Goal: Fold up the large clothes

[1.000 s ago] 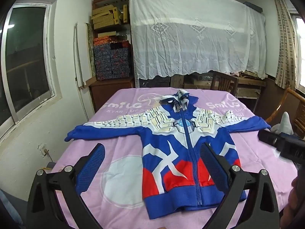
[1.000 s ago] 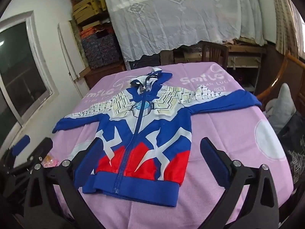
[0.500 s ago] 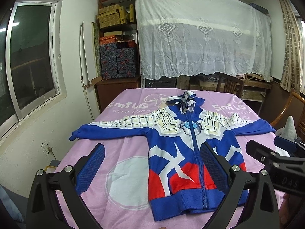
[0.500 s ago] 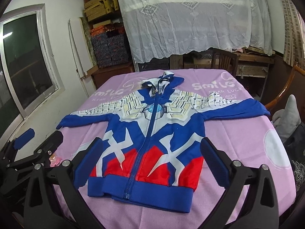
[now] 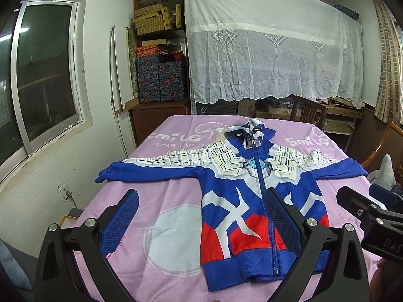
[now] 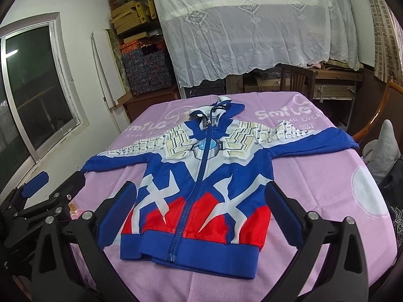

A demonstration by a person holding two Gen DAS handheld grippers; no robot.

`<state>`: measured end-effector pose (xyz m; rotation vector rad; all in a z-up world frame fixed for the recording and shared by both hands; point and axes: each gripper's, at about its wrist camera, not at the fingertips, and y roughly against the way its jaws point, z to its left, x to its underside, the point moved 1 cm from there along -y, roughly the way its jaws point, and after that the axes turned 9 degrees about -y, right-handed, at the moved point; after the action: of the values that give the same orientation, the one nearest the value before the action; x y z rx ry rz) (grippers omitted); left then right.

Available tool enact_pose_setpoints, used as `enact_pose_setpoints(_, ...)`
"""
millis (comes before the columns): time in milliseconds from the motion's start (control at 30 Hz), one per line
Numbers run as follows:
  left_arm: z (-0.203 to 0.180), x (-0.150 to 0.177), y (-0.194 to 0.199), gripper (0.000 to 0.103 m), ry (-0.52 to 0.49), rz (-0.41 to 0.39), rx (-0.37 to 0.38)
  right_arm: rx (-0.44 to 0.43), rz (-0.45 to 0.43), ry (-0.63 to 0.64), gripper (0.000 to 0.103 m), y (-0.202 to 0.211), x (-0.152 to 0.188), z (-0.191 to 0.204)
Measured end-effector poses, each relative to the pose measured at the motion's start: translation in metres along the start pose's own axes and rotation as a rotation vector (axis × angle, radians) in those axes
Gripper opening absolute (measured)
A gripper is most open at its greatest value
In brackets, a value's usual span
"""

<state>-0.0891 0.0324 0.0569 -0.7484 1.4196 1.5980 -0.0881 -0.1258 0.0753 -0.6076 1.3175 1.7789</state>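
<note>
The zip-up hoodie lies flat and face up across the middle of the pink sheet, sleeves spread toward both side edges, hem at the near edge. Left gripper and right gripper both hover above that near edge, jaws spread wide, holding nothing. Stacked boxes fill the corner shelf, contents hidden.

Hoodie satiny cloth (ribbed hem); tablecloth matt, soft.
</note>
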Motion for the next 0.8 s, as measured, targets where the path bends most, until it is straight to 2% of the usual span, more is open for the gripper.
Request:
enact_pose_setpoints(333, -0.0033, 0.0003, 0.0015, 0.100, -0.015, -0.004, -0.008, -0.004, 0.028, 0.017, 0.099, -0.0038, 0.0035, 0.0052)
enact_pose_setpoints(800, -0.0048, 0.0026, 0.0005, 0.100, -0.020, -0.003, -0.010, -0.021, 0.031, -0.020, 0.099, -0.0034, 0.0016, -0.0020)
